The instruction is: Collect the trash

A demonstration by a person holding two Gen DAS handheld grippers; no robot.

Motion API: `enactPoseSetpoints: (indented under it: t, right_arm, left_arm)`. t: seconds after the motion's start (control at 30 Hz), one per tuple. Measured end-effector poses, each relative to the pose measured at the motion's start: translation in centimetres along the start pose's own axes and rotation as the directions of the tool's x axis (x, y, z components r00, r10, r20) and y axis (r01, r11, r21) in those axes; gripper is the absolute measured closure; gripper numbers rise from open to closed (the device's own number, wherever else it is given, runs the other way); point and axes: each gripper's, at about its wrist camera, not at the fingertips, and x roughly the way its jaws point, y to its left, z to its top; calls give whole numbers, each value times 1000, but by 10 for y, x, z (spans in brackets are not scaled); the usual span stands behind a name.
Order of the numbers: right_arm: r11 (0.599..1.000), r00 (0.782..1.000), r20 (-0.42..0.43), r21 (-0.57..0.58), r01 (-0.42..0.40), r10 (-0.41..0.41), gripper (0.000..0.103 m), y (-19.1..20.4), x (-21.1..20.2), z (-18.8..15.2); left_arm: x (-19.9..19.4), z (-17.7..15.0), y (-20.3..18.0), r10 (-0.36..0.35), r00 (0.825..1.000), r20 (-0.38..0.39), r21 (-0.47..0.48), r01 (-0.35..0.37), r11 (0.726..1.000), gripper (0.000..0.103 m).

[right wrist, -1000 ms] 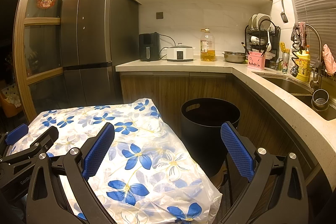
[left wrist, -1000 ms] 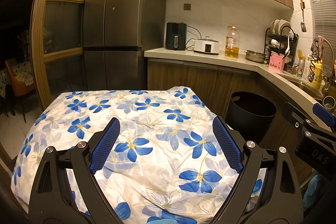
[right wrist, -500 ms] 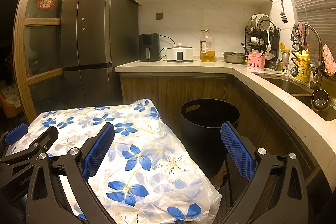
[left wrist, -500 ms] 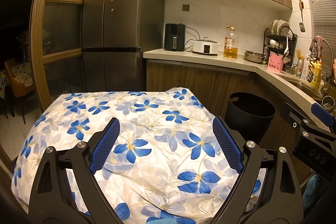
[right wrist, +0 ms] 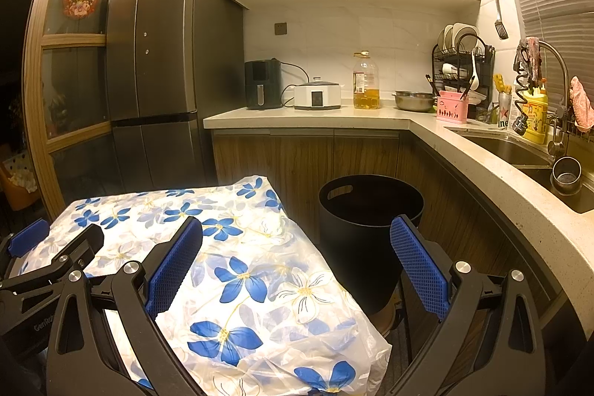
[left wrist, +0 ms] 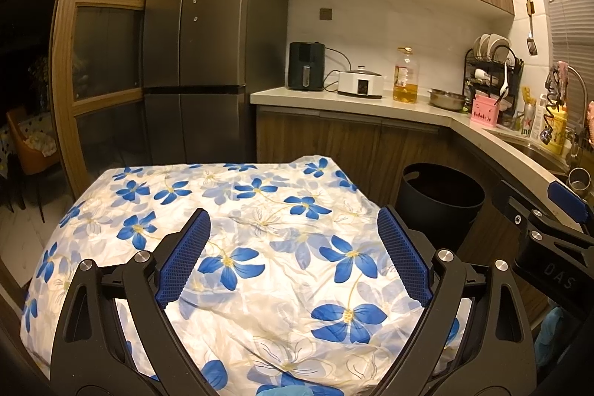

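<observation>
Blue-flowered tablecloth [left wrist: 260, 247], no trash seen.
Both tools (left tool [left wrist: 293, 257], right tool [right wrist: 297, 264]) gape empty, readied near the black bin [right wrist: 371, 210].

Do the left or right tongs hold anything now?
No. Left tongs and right tongs are both open and hold nothing, above the flowered tablecloth.

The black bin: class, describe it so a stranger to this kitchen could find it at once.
Start at the tall grey fridge, then follow the pale L-shaped countertop to its inner corner. On the floor below, against the wooden cabinets and right of the blue-flowered tablecloth, stands the round black plastic bin. It alone is open-topped, with a handle slot under its rim.
</observation>
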Motion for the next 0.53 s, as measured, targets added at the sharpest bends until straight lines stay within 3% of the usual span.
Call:
enactPoseSetpoints:
  t: [0.53]
  right_arm:
    - [1000, 1000, 1, 5, 1, -1, 6, 0, 1, 1]
  left_arm:
    - [0, 2, 4, -2, 1000, 3, -13, 2, 1000, 7]
